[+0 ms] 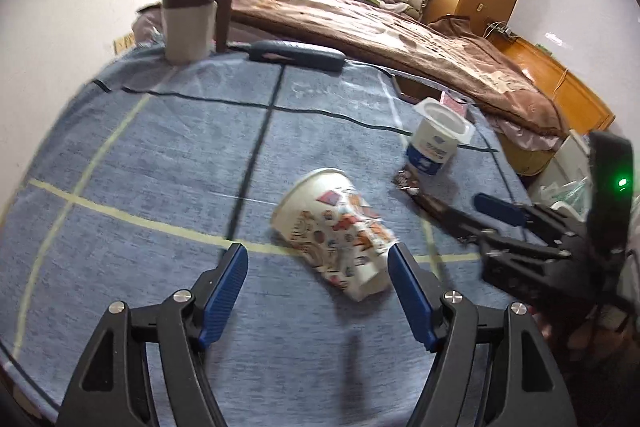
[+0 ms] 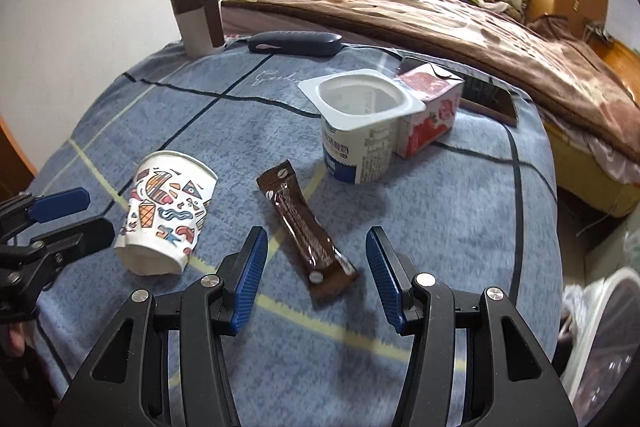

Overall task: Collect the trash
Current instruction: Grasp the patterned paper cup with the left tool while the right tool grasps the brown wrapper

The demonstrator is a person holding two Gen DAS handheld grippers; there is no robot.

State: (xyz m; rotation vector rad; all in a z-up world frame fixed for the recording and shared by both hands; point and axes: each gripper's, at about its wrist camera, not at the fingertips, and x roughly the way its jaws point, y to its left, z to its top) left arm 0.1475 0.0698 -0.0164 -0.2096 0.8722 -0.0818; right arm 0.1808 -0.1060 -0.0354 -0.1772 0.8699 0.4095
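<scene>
- We saw the left hand-held gripper with its blue pads spread wide apart, gripping nothing, low over the desk, which was covered by a blue checked cloth.
- A crushed paper cup with a colourful print lay on its side between those pads, its mouth turned away from the camera; whether the right pad touched it we could not tell.
- We saw the right hand-held gripper equally spread and holding nothing; a brown snack wrapper lay flat on the cloth, its near end between the two pads.
- In the right wrist view the paper cup lay left of the wrapper, near the left hand-held gripper.
- An empty white yogurt tub stood upright beyond the wrapper, with a red-and-white carton just beside and behind it.
- At the far edge of the desk stood a white and brown container, and next to it lay a dark glasses case.
- Behind the desk we recorded a bed under a brown blanket.
</scene>
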